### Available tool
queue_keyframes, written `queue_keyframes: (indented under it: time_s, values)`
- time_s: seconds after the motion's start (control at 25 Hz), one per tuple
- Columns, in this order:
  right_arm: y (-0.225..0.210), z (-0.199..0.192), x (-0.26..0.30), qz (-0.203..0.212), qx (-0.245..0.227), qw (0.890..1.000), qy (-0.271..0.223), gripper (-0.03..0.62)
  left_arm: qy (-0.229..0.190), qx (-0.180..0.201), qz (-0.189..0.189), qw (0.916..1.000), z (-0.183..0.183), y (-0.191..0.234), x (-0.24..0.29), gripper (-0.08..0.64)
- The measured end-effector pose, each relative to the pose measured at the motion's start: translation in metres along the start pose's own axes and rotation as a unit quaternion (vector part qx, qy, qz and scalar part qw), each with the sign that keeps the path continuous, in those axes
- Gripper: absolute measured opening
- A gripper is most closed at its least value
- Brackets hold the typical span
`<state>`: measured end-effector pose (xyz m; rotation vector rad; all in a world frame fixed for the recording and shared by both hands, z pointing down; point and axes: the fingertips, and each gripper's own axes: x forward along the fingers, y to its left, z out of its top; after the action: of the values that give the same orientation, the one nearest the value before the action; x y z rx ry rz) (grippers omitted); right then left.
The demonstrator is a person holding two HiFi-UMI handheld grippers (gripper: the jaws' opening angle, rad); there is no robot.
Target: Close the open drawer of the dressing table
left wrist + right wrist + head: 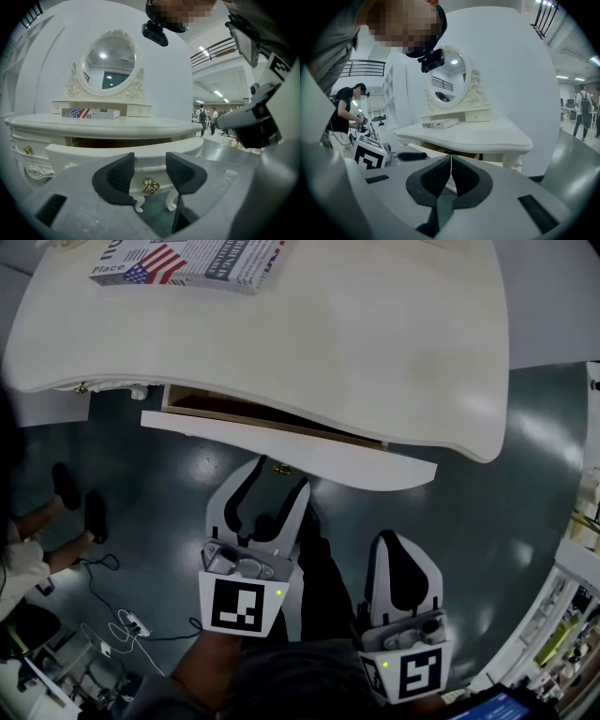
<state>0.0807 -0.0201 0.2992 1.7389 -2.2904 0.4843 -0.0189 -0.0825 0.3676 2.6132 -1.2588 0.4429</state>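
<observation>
Grey-green floor, white counter (pixel 375 334) above the open drawer (pixel 309 454). Its front lies dead ahead of your left tool (pixel 147 172), long axis crosswise, and the jaws are spread with the gold knob (pixel 150 185) showing between them. Your right tool (pixel 451 174) is pressed together, empty, and farther back, so left looks the one to push.

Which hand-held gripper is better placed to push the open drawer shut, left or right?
Left, probably: the left hand-held gripper has jaws apart, flanking the small gold knob on the white drawer front; the shut right hand-held gripper hangs farther back.
</observation>
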Motion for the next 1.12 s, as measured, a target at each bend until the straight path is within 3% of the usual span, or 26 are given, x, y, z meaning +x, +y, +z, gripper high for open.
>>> queue_keyframes:
  time_s: [1.12]
  values:
    - [-0.013, -0.002, 0.007, -0.005, 0.001, 1.0, 0.003, 0.014, -0.01, -0.002, 0.005, 0.9999, 0.006, 0.008, 0.017, 0.222]
